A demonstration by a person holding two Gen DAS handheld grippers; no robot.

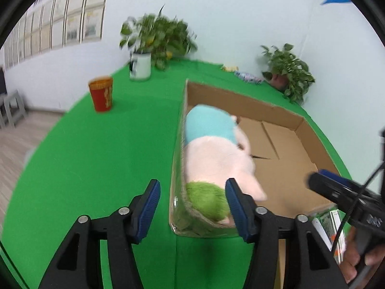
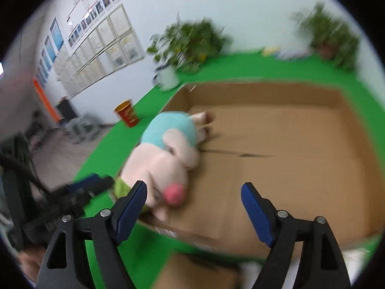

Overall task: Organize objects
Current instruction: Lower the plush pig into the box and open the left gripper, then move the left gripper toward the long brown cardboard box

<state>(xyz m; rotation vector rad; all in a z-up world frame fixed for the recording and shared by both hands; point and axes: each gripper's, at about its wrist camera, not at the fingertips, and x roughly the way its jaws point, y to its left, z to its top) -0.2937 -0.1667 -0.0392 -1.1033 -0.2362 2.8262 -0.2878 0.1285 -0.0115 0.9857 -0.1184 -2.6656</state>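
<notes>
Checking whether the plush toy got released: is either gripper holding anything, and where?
Nothing held. Left gripper and right gripper are open; plush toy lies in the box.

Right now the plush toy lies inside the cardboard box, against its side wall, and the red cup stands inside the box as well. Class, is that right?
One detail is wrong. The red cup stands outside the cardboard box, on the green table, as the left wrist view shows. The plush toy does lie inside, against the side wall.
</notes>
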